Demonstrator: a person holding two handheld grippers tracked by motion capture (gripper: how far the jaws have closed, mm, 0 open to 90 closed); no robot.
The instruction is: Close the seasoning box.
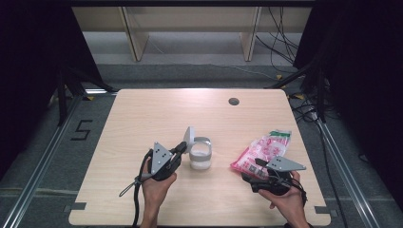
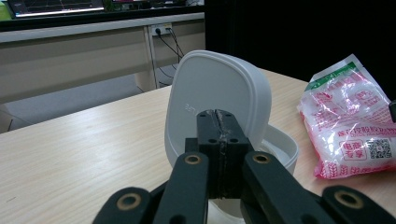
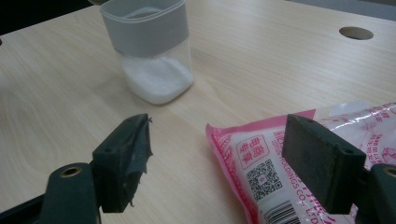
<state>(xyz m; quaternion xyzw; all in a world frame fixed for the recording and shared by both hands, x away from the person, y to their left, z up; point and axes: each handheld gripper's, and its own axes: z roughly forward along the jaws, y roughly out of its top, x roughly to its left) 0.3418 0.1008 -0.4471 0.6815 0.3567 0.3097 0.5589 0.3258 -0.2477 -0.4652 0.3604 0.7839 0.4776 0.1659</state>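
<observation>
**Closed left gripper at the jar lid, open right gripper at the bag**

On the wooden table (image 1: 142, 118) stands a clear jar (image 1: 200, 156) with a grey collar and white powder in its base. Its white lid (image 2: 215, 93) is tipped up on edge at the jar's left side. The left gripper (image 2: 219, 128) has its jaws pressed fully together with nothing between them; the tips sit just in front of the raised lid, and whether they touch it cannot be told. The right gripper (image 3: 224, 163) has its jaws spread wide, one jaw over the near end of a pink and clear bag (image 3: 280, 168) lying flat to the right of the jar, gripping nothing
</observation>
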